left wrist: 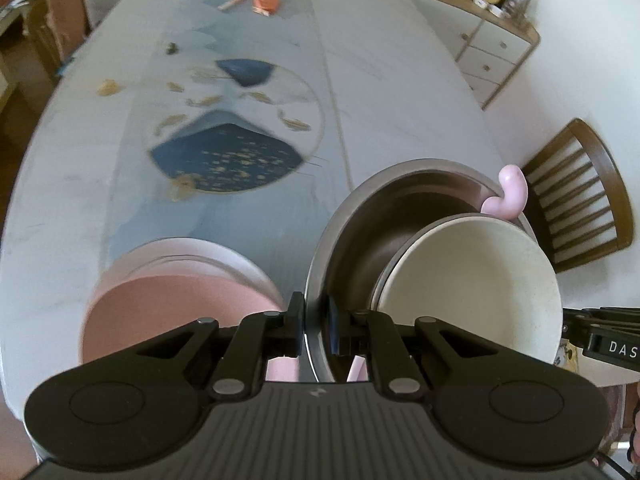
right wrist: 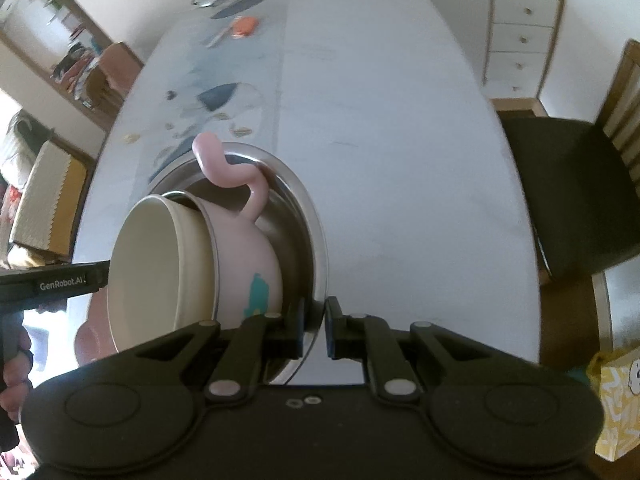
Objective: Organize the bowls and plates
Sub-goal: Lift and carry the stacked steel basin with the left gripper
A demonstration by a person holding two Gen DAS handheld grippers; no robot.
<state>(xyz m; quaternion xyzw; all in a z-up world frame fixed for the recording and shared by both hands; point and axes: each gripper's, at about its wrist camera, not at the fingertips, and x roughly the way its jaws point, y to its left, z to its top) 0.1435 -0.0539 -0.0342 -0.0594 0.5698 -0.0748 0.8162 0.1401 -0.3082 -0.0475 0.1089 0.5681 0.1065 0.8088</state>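
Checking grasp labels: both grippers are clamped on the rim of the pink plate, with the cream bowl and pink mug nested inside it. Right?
Wrong on one point: the left gripper and right gripper clamp the rim of the steel bowl, not the pink plate, which lies apart. Both wrist views show this. The cream bowl and pink mug do sit inside the steel bowl.

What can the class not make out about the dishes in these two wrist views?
- Left wrist: pink plate blurred; near edge behind left gripper.
- Right wrist: steel bowl bottom hidden by pink cup and cream bowl.
- Both views: table under the stack unseen.
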